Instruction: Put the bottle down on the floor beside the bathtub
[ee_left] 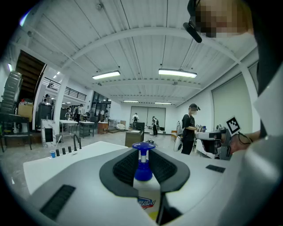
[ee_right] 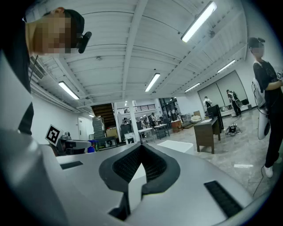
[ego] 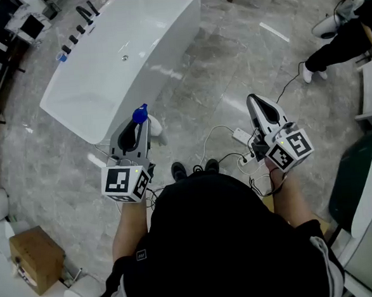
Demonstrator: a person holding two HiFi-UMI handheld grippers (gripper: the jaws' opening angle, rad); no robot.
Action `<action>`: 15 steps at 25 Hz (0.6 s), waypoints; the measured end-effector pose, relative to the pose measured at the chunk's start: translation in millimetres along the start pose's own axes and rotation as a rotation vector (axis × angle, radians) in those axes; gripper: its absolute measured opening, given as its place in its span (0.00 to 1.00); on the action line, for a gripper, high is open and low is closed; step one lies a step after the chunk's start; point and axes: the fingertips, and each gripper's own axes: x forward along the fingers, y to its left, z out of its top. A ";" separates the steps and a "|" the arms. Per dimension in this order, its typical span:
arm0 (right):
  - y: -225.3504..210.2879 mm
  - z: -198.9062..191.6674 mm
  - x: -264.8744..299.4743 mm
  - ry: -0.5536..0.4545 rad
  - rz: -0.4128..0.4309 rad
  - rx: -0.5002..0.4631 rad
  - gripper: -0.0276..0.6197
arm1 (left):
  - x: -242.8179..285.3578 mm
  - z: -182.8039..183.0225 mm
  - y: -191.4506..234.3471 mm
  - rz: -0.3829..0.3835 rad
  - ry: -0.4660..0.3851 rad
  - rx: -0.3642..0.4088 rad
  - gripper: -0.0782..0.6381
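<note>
A white bottle with a blue cap (ego: 140, 114) stands upright between the jaws of my left gripper (ego: 138, 124), which is shut on it. In the left gripper view the blue cap (ee_left: 143, 160) rises between the black pads (ee_left: 125, 167) and the labelled white body shows below. The white bathtub (ego: 105, 87) lies just beyond and to the left of this gripper, above the marble floor (ego: 200, 80). My right gripper (ego: 254, 100) is held level to the right, its jaws shut with nothing in them. In the right gripper view its pads (ee_right: 152, 165) meet at the tip.
Black tap fittings (ego: 79, 25) line the tub's far rim. A white power strip with cables (ego: 240, 136) lies on the floor between the grippers. A cardboard box (ego: 35, 258) sits at lower left. A person (ego: 340, 42) crouches at upper right, near white fixtures.
</note>
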 end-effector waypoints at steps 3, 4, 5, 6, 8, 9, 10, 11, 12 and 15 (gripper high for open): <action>-3.6 -0.9 -3.4 0.002 0.006 0.004 0.09 | 3.4 -0.8 -6.5 0.001 0.000 -0.006 0.22; -4.0 -1.7 -4.2 0.004 0.009 0.006 0.09 | 4.6 -1.2 -8.6 0.001 0.001 -0.008 0.22; -4.3 -2.7 -4.8 0.007 0.013 0.008 0.09 | 6.3 -1.4 -10.8 0.001 0.002 -0.009 0.22; -4.8 -3.4 -5.2 0.009 0.017 0.009 0.09 | 8.6 -1.4 -13.5 0.000 0.003 -0.010 0.22; -7.1 -3.2 -6.2 0.018 0.021 0.007 0.09 | 14.5 -0.8 -21.8 -0.010 0.005 -0.012 0.22; -8.6 -2.1 -7.2 0.024 0.022 0.002 0.09 | 17.2 -0.6 -27.4 -0.018 0.005 -0.011 0.22; -10.4 -1.0 -8.6 0.026 0.023 -0.001 0.09 | 19.5 -0.5 -33.2 -0.025 0.005 -0.010 0.22; -12.9 -0.4 -10.7 0.019 0.028 0.002 0.09 | 21.3 -0.6 -38.7 -0.030 0.005 -0.007 0.22; -15.3 0.4 -13.2 0.007 0.036 0.011 0.09 | 22.8 -0.8 -43.5 -0.033 0.005 -0.005 0.22; -19.6 6.3 -22.5 -0.039 0.068 0.064 0.09 | 25.5 -1.6 -55.4 -0.036 0.007 -0.003 0.22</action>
